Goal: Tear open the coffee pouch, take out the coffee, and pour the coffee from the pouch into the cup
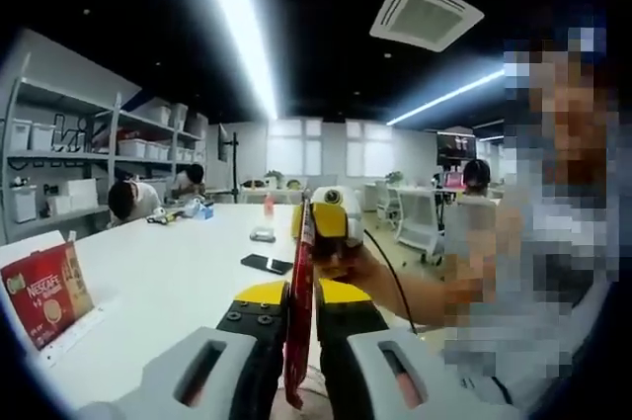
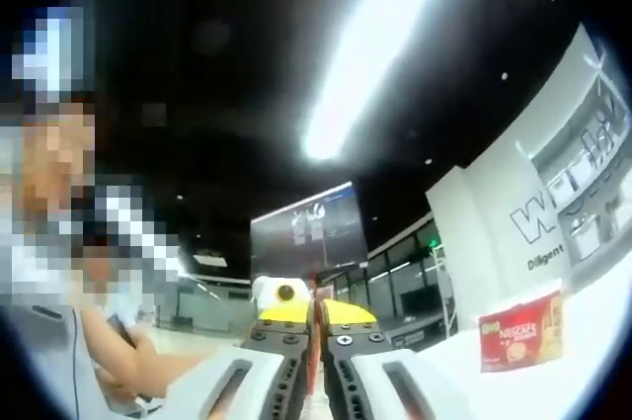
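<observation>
A thin red coffee pouch (image 1: 299,326) stands edge-on between the yellow-tipped jaws of my left gripper (image 1: 301,294), which is shut on its lower part. My right gripper (image 1: 322,226), held by a person's hand, faces it and is clamped on the pouch's upper end. In the right gripper view the pouch (image 2: 316,356) shows as a narrow red strip between the closed jaws of the right gripper (image 2: 316,315), with the left gripper (image 2: 281,294) just beyond it. Both grippers are raised above the white table (image 1: 168,292).
A red Nescafe box (image 1: 44,294) stands at the table's left edge, and it is also in the right gripper view (image 2: 520,329). A dark phone (image 1: 267,263) and a small bottle (image 1: 268,207) lie farther back. Shelves (image 1: 59,143) line the left wall, and people sit beyond.
</observation>
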Tool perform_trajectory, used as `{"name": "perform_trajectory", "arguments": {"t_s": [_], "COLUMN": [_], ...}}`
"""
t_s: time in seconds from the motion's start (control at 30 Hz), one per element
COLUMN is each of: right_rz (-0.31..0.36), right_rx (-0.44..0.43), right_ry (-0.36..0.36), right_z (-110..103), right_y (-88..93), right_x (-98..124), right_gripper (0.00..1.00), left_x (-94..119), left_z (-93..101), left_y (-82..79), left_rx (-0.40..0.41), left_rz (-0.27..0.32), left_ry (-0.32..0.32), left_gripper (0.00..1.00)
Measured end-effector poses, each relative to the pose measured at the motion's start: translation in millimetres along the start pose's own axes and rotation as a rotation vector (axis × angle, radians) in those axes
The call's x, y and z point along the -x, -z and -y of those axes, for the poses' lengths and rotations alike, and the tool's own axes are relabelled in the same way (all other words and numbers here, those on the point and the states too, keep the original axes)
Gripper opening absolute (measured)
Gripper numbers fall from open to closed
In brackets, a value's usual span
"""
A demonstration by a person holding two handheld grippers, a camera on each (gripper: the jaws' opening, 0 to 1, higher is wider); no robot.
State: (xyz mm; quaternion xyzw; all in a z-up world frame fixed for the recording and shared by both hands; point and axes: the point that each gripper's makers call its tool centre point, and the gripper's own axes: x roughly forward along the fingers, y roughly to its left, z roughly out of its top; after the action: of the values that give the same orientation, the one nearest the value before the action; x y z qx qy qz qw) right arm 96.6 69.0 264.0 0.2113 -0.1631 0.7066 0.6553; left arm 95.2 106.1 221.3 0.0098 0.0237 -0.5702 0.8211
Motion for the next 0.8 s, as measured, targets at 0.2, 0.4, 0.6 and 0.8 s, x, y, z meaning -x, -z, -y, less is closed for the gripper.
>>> {"name": "perform_trajectory", "arguments": {"t_s": [0.2, 0.4, 0.6, 0.8], "right_rz": [0.0, -0.009, -0.005, -0.017], "right_rx": [0.007, 0.004, 0.006, 0.001], "right_ry": [-0.004, -0.009, -0.011, -0.012], "right_z": [-4.8, -5.3, -3.8, -4.2], "right_y": [-0.2, 1.0, -0.4, 2.0], "right_x": [-0.8, -1.2, -0.2, 0.0], "right_gripper": [0.04, 0.04, 0.07, 0.1], "left_x": [-0.4, 0.6, -1.8, -2.3], "left_z": [0.1, 2.4, 3.3, 4.8], "left_y": [2.5, 5.1, 4.9, -0.7], "left_rx": [0.001, -0.011, -0.011, -0.017], "left_rz": [-0.012, -0.016, -0.008, 0.019], "left_ry": [0.007, 0.01, 0.018, 0.022], "left_gripper": [0.14, 0.1, 0.08, 0.06]}}
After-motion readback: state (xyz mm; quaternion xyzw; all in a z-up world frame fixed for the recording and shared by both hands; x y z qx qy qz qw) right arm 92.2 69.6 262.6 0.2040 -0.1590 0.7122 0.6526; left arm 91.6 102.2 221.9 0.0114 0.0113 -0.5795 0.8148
